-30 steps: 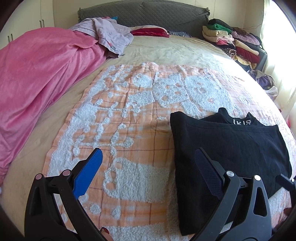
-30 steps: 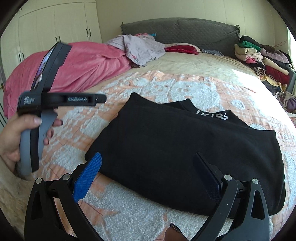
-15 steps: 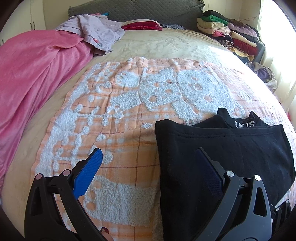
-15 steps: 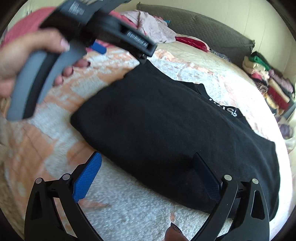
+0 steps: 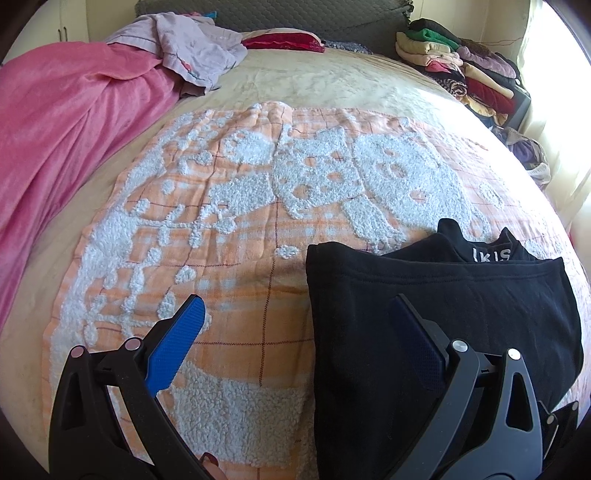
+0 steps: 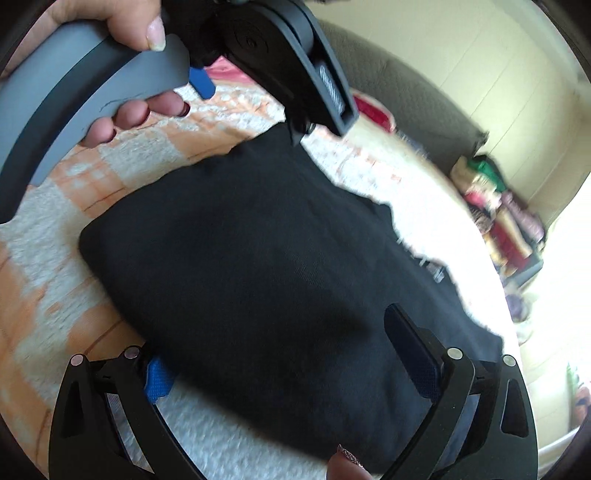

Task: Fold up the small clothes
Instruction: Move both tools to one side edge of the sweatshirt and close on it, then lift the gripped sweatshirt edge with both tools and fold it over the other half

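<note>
A black folded garment [image 5: 443,314] with white letters at its collar lies on the orange-and-white fleece blanket [image 5: 229,266]. My left gripper [image 5: 295,306] hovers open at the garment's left edge, its right finger over the black cloth and its blue left pad [image 5: 177,343] over the blanket. In the right wrist view the garment [image 6: 277,258] fills the middle. My right gripper [image 6: 277,343] is open at its near edge. The cloth partly covers its left pad [image 6: 159,380], and the right finger lies above the cloth. A hand [image 6: 122,22] holds the left gripper at the top left.
A pink blanket [image 5: 66,122] covers the bed's left side, with lilac clothes [image 5: 192,48] and a red pillow [image 5: 284,38] near the dark headboard [image 5: 295,14]. A stack of folded clothes [image 5: 461,70] stands at the far right.
The right gripper has dropped close to the garment's near edge, and the cloth now covers part of its left pad. The left gripper has shifted nearer the garment's left edge.
</note>
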### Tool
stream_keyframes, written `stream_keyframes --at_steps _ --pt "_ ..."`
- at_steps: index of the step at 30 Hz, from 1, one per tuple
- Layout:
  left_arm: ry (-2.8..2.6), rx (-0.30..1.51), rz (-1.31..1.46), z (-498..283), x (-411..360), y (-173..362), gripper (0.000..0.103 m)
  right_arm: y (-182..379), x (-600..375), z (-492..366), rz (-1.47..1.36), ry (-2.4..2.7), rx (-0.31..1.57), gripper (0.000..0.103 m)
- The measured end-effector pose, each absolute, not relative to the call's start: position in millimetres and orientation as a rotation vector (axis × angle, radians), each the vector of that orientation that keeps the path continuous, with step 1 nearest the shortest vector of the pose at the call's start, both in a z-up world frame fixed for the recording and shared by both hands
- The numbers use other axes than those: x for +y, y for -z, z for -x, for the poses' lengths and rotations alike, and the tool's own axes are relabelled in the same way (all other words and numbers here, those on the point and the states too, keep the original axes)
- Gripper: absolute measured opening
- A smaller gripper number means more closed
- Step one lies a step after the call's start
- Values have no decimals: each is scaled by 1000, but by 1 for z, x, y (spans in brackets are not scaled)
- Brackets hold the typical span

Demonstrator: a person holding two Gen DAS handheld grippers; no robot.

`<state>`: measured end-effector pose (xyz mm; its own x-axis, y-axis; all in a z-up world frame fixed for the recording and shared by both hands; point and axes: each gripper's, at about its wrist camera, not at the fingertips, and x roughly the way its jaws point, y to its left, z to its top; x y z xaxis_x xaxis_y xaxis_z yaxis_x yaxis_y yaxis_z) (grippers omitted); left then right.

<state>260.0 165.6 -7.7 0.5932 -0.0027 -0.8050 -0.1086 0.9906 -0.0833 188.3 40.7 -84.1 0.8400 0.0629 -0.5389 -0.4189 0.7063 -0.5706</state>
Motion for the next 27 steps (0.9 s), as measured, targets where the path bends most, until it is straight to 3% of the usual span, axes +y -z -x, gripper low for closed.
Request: stream_keyframes --at_steps 2,3,7,9,11,23,24,26,27 --pt "-56 940 141 -260 167 8 93 80 39 -186 752 -271 466 92" --pt "-52 941 148 -261 167 8 93 77 37 -184 747 -285 453 80" --pt "-29 951 178 -262 167 10 93 70 29 -174 703 -337 433 53" --pt "-13 969 194 -263 165 14 93 65 24 -170 670 -365 434 26" --pt "12 980 216 -263 162 17 93 61 20 -167 649 -368 425 18" --pt "202 995 378 -258 138 23 93 42 -5 -152 522 -377 387 13" --pt "213 994 394 -258 137 24 91 41 -6 -151 518 -379 387 13" --pt "249 997 438 -257 134 25 73 42 -7 -148 510 -379 390 13" --pt "254 999 440 -257 132 26 71 43 -8 -148 507 -377 387 13"
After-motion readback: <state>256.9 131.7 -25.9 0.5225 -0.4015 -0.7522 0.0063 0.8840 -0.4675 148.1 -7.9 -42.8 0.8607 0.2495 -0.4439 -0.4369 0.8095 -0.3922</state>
